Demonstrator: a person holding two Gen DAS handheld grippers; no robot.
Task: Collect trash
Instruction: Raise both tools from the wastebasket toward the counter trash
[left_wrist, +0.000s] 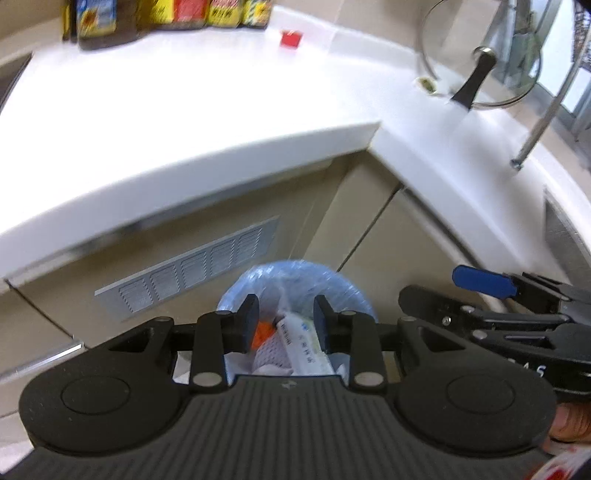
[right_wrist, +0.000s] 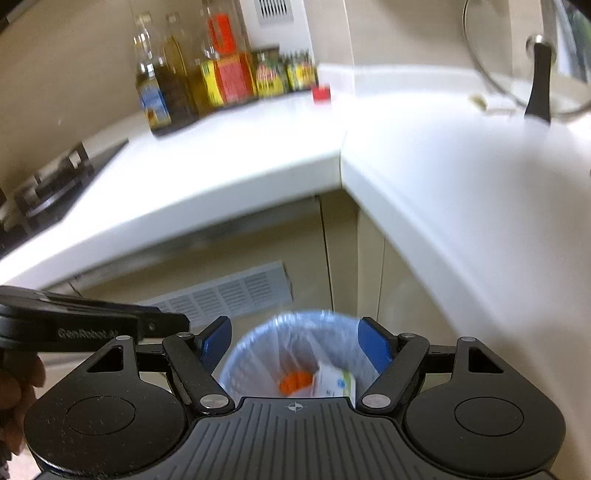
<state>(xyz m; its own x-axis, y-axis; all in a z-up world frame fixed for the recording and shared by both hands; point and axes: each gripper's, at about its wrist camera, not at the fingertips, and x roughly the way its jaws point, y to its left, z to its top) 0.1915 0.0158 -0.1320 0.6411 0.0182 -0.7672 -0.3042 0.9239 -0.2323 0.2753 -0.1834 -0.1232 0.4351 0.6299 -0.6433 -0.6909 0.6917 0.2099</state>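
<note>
Some trash is already lying in the blue-lined bin (right_wrist: 295, 354) on the floor: an orange piece (right_wrist: 294, 382) and a white box (right_wrist: 336, 384). Nothing is being held: the left gripper (left_wrist: 284, 325) is being kept partly open, the right gripper (right_wrist: 293, 343) wide. On the counter (right_wrist: 258, 147), a small red thing (right_wrist: 321, 92) is still waiting.

Left claw (left_wrist: 285, 323) empty, jaws parted — above the lined bin (left_wrist: 295, 295).
</note>
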